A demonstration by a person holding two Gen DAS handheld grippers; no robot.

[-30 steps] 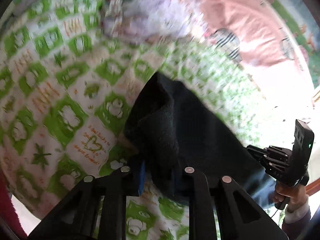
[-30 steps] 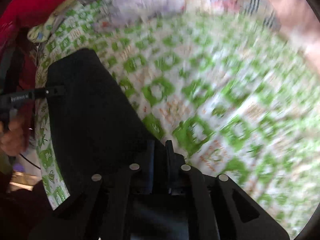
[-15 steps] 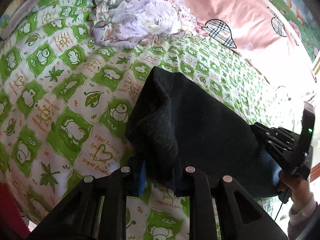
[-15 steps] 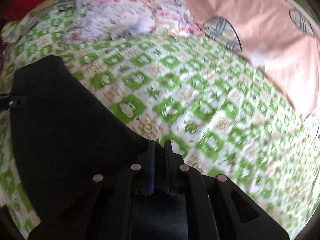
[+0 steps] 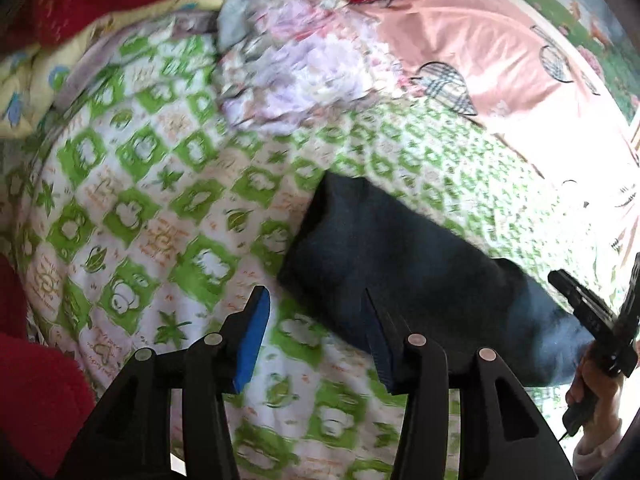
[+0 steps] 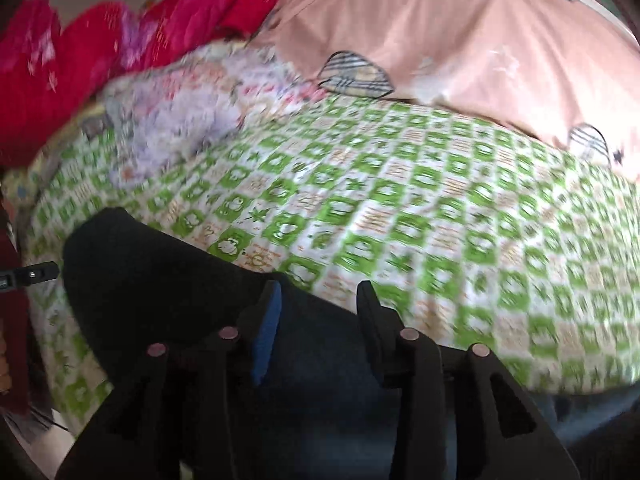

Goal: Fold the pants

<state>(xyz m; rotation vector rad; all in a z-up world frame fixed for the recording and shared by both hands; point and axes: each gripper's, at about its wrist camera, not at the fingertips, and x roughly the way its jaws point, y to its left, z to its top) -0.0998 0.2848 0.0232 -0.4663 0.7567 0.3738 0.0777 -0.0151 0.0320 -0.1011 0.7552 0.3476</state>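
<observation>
The left gripper (image 5: 316, 320) stood with its fingers apart and nothing clamped; its jaws had just been opening, and only bare bedsheet (image 5: 132, 216) showed in the gap. The pants (image 5: 400, 256) lay just ahead and to the right of that gap, their near edge passing behind the right-hand finger. The right gripper (image 6: 318, 312) was likewise parted, its jaws just opened, with dark cloth lying under and between the fingers but not pinched.

Progress, by judgement: the pants lay as one compact dark slab on the sheet, so at least one fold appeared complete and both grippers had let go. Whether a further fold remained could not be told.

Count: one pair of pants, two grippers. Beyond the fingers lay one crumpled flowery cloth (image 5: 304, 64), one pink cover (image 6: 460, 32) and red bedding (image 6: 100, 48).
</observation>
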